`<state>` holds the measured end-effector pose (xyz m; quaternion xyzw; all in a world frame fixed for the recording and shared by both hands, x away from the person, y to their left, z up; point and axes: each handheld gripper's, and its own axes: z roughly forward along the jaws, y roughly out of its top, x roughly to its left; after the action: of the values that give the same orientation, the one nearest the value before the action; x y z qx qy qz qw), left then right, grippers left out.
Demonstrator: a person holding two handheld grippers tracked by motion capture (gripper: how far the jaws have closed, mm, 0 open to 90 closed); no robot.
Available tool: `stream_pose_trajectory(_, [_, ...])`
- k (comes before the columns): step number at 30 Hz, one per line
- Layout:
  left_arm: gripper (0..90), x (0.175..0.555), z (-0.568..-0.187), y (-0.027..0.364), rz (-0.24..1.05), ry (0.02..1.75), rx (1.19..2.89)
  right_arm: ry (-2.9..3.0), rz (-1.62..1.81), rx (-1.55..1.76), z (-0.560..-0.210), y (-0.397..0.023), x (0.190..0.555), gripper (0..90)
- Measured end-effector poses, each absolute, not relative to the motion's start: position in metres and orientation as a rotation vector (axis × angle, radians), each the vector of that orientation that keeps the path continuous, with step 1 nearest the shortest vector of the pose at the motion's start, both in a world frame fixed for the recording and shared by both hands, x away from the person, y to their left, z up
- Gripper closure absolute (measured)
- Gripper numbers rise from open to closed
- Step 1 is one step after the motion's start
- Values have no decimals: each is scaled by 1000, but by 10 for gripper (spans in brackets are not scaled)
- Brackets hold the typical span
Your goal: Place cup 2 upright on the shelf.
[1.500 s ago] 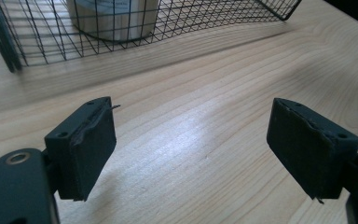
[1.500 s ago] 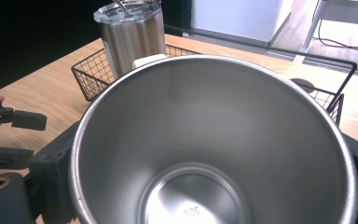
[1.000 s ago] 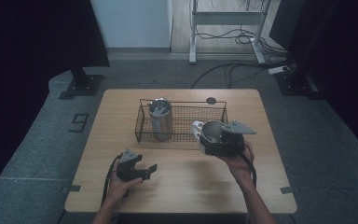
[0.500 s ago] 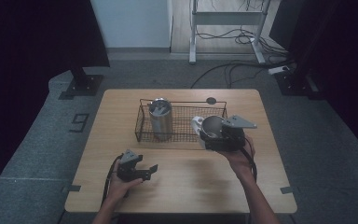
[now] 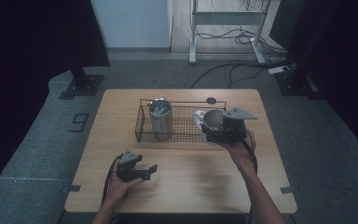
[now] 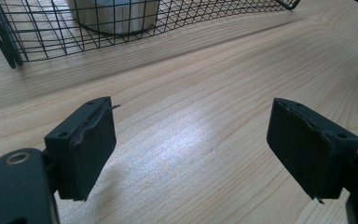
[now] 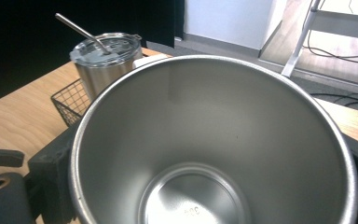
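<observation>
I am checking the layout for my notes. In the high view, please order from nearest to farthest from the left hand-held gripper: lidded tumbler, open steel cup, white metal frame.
From the left hand-held gripper:
1. lidded tumbler, left in the wire basket.
2. open steel cup, at the basket's right end.
3. white metal frame, on the floor beyond the table.
</observation>
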<state>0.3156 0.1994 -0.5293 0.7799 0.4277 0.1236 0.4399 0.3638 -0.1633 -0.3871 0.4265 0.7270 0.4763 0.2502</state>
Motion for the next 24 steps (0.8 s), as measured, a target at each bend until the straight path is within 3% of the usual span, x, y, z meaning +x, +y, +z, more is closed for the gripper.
stream_pose_trajectory(24, [159,316,-531,198,310,1062,1947,1963,1276,1188,-388,-170,396,63])
